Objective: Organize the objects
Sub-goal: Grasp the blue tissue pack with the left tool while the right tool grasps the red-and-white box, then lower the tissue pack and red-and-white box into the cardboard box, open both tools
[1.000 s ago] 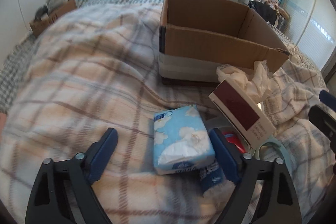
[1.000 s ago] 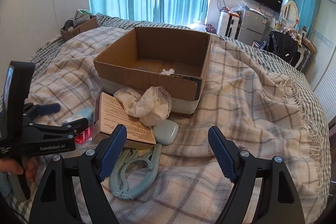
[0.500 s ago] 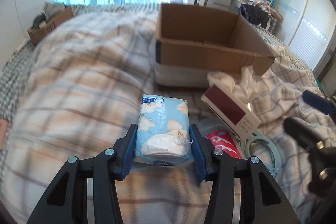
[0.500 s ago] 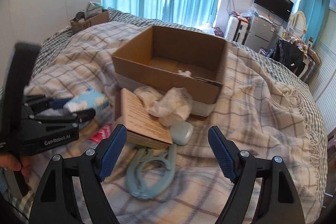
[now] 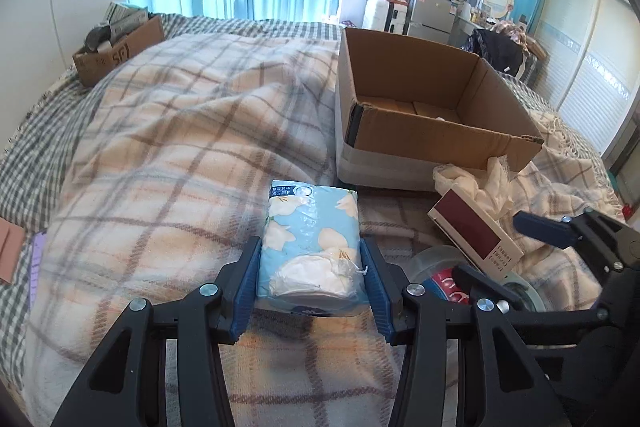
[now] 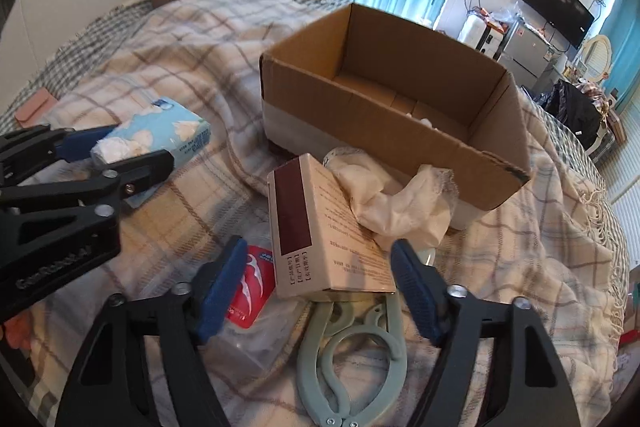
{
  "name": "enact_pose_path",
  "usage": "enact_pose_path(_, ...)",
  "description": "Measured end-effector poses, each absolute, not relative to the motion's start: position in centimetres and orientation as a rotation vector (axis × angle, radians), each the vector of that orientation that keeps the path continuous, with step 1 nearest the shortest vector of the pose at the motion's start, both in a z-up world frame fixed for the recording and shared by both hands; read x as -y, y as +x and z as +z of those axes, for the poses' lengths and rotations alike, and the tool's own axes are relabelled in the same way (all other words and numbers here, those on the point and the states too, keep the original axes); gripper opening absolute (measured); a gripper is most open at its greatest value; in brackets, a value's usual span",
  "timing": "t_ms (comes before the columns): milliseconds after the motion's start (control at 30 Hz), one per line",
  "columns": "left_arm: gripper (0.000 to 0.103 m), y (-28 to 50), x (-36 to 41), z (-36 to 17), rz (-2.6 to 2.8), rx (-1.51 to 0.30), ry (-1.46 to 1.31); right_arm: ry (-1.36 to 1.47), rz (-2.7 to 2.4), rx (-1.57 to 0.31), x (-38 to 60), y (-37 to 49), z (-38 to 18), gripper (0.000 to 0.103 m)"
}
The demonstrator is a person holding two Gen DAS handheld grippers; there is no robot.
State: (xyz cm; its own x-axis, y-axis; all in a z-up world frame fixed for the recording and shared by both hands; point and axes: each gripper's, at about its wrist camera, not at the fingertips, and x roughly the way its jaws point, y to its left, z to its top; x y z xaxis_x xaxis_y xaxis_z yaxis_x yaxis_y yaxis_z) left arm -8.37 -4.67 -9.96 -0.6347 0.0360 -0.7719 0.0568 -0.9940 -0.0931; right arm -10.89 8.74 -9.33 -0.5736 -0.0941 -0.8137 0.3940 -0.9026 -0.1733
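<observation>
My left gripper [image 5: 310, 247] is shut on a blue flowered tissue pack [image 5: 312, 223], held just above the plaid blanket [image 5: 180, 147]. In the right wrist view the same pack [image 6: 160, 131] sits in the left gripper [image 6: 128, 151] at the left. My right gripper [image 6: 318, 267] straddles the near end of a beige box with a maroon panel [image 6: 320, 227]. Its jaws are closing, with a gap still showing at the left pad. An open cardboard box [image 6: 400, 147] stands behind, with something small and white inside.
A crumpled white cloth [image 6: 400, 203] lies on the beige box against the carton. A pale green folding hanger [image 6: 352, 359] and a clear container with a red label [image 6: 248, 291] lie under my right gripper. A small carton of clutter [image 5: 116, 51] sits far left.
The left gripper closed on the tissue pack and lifted it slightly. The right gripper swung left and down over the beige box, and its jaws narrowed.
</observation>
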Motion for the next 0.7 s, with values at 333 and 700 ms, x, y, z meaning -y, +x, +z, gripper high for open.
enact_pose_path(333, 0.05, -7.6, 4.4, -9.6, -2.848, -0.184, 1.315, 1.215, -2.517, -0.492, -9.1, -9.8, -7.7, 0.037)
enact_pose_path(700, 0.05, -5.6, 3.2, -6.6, -2.9, -0.187, 1.247, 0.988, -2.588, -0.411, -10.7, -6.0, -0.9, 0.03)
